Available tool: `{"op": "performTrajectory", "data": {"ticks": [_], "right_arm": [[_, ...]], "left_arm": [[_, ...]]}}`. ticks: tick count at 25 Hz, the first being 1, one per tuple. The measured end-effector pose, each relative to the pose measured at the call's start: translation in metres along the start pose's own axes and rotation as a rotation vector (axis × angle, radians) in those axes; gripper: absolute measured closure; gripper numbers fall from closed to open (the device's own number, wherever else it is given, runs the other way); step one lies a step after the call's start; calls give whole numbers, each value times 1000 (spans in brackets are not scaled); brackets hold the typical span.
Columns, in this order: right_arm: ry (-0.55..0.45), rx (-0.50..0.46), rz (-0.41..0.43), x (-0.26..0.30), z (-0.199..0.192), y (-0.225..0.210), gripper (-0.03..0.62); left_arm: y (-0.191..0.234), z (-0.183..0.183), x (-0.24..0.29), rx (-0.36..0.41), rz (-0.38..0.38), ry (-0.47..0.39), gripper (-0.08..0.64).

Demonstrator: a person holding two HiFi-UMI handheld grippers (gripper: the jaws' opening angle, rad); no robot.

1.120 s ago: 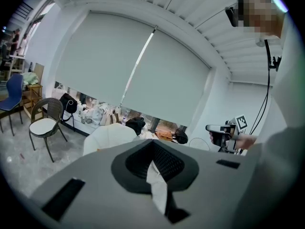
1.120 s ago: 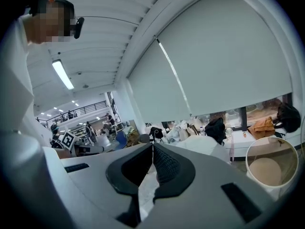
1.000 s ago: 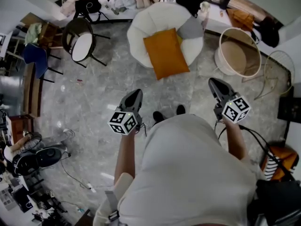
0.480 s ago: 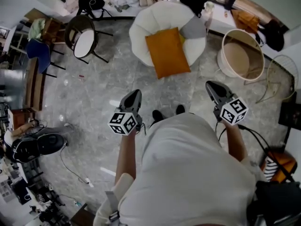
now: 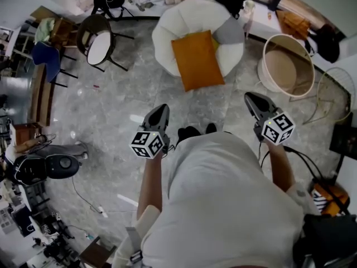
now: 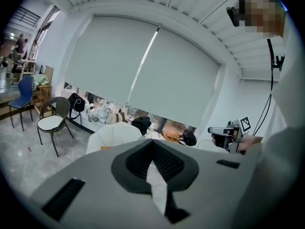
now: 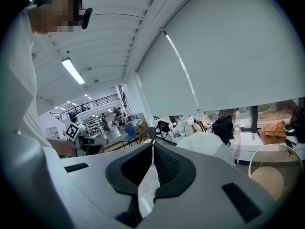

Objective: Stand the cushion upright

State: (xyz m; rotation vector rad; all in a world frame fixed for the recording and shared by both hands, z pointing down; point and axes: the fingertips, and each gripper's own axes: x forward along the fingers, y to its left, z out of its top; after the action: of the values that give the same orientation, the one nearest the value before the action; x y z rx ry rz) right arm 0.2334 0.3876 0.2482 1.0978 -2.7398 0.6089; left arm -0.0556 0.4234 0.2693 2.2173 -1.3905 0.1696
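An orange cushion lies flat on the seat of a white round armchair, its front end hanging over the seat's edge. A grey cushion leans at the chair's right side. My left gripper is held over the floor below the chair, jaws shut and empty. My right gripper is held out to the right at the same distance, also shut with nothing in it. In the left gripper view the jaw tips meet, with the armchair beyond. In the right gripper view the jaw tips meet too.
A round beige basket stands right of the armchair. A black chair with a white seat is at the left, a blue chair beyond it. Bags and clutter line the far sill. A fan and cables lie lower left.
Both grippers have shifted a little toward the armchair as the person steps forward; the jaws stay shut. The cushion has not moved.
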Motion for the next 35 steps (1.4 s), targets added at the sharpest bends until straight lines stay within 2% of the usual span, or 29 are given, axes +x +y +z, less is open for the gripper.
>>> {"op": "performTrajectory", "data": {"ticks": [8,16,21,35], "right_arm": [[-22,23,-4,11,7,-5,557],[-20,47,-48,37,17,-22,557],[-28,28,-92,66,35,-37,557],[-1,76,-149,179,73,-60,557]], "left_arm": [[-1,4,15,6,-15,10,558],[23,16,45,1,-48,23,558],[49,36,74,3,-72,35,558],[141,95,143,-18,-143,105,558]]}}
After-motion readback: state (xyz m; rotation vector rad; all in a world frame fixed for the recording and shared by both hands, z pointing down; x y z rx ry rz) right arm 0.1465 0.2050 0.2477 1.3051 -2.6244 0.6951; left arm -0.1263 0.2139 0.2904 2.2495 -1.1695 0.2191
